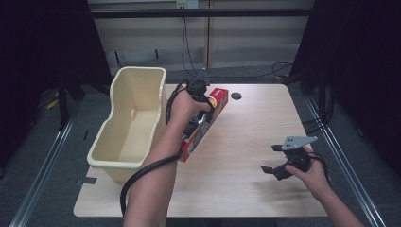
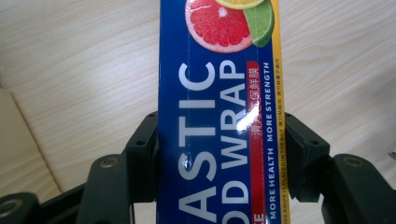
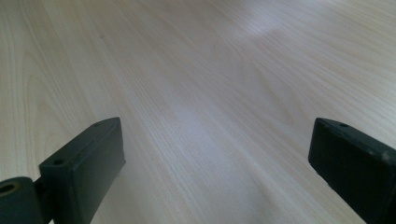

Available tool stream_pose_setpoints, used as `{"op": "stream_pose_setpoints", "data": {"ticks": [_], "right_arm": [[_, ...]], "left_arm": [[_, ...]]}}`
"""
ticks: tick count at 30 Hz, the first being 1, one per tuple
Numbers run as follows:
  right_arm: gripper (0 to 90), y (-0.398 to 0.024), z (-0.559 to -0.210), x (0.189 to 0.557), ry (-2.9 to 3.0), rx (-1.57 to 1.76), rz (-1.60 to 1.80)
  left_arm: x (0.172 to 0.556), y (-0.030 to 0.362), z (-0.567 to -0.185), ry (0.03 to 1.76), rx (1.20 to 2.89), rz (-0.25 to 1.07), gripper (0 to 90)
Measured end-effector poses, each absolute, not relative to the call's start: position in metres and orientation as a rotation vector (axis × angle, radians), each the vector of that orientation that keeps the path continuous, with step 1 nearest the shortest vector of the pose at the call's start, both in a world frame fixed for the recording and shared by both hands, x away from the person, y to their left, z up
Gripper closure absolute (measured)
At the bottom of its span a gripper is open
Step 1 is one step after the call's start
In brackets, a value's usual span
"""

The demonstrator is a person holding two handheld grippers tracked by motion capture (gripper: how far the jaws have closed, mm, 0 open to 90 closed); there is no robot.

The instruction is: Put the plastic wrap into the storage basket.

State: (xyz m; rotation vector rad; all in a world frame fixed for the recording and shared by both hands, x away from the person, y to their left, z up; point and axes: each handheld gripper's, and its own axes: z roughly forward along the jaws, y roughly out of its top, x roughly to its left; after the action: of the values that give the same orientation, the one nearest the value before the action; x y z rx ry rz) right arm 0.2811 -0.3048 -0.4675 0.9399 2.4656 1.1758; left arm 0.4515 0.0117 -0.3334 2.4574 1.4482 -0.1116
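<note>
A long blue box of plastic food wrap (image 1: 215,100), with a red end and citrus fruit printed on it, hangs tilted above the wooden table (image 1: 246,137), just right of the cream bin (image 1: 142,90). My left gripper (image 1: 204,108) is shut on it. In the left gripper view the box (image 2: 219,93) runs up between the jaws, and both pads (image 2: 145,144) press on its long sides. At the right, my right gripper (image 1: 270,159) is held low over the table, open. Bare wood (image 3: 210,93) lies between its jaws in the right gripper view.
The cream plastic bin stands on the table's left part, with nothing visible inside. A round black cable hole (image 1: 236,96) sits near the far edge. Dark floor and cables surround the table.
</note>
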Motion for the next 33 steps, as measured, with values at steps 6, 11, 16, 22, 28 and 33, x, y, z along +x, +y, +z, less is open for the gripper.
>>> {"op": "stream_pose_setpoints", "data": {"ticks": [6,11,16,22,28,33], "right_arm": [[3.2,-0.304,-0.468,0.281,2.462,0.935,1.169],[3.1,-0.303,-0.468,0.281,2.469,0.929,1.169],[3.2,-0.302,-0.467,0.281,2.473,0.927,1.171],[3.2,-0.302,-0.467,0.281,2.473,0.927,1.17],[3.2,-0.302,-0.467,0.281,2.471,0.927,1.168],[3.2,-0.302,-0.466,0.281,2.471,0.927,1.17]], "left_arm": [[0.449,0.02,-0.32,1.471,2.442,-0.102,40.8],[0.447,0.027,-0.309,1.485,2.435,-0.094,40.8],[0.445,0.034,-0.3,1.519,2.413,-0.094,40.9],[0.444,0.043,-0.289,1.531,2.403,-0.081,40.9],[0.442,0.053,-0.278,1.543,2.388,-0.069,40.8],[0.44,0.062,-0.271,1.57,2.364,-0.054,40.9]]}}
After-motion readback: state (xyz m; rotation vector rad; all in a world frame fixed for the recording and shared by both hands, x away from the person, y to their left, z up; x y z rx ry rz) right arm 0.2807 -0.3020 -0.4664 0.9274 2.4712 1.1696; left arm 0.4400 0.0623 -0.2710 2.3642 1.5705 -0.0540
